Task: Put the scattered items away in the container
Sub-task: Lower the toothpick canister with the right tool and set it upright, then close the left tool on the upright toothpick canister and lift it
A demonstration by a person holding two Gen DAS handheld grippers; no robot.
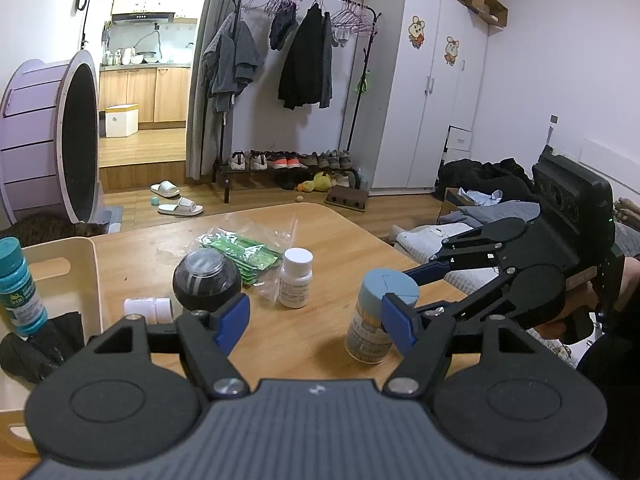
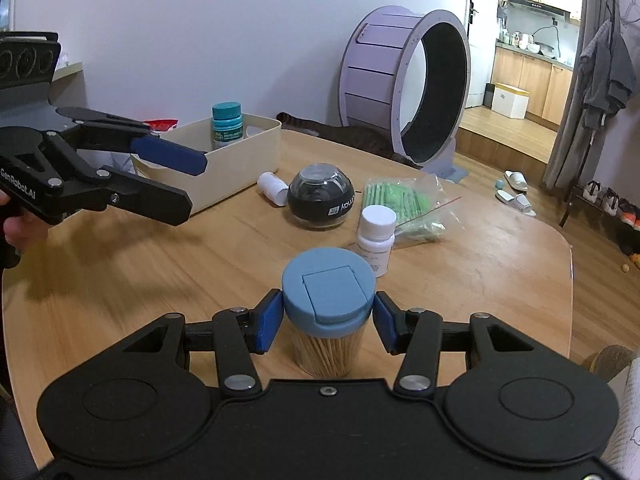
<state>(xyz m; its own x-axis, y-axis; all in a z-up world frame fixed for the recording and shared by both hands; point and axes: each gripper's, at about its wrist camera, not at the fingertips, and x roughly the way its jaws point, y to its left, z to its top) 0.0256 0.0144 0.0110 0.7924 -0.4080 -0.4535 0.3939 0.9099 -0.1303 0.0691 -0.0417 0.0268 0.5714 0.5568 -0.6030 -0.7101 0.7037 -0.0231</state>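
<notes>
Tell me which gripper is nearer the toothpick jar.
Right. The right gripper straddles the toothpick jar, open fingers either side of its blue lid. The left gripper hangs open well off, near the cream bin.

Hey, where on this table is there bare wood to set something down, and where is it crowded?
Bare wood lies on the near left of the table, between the cream container and the toothpick jar. The far right corner beyond the green packet bag also looks free. It is crowded mid-table: black ball, white bottle and a small lying bottle cluster together.
</notes>
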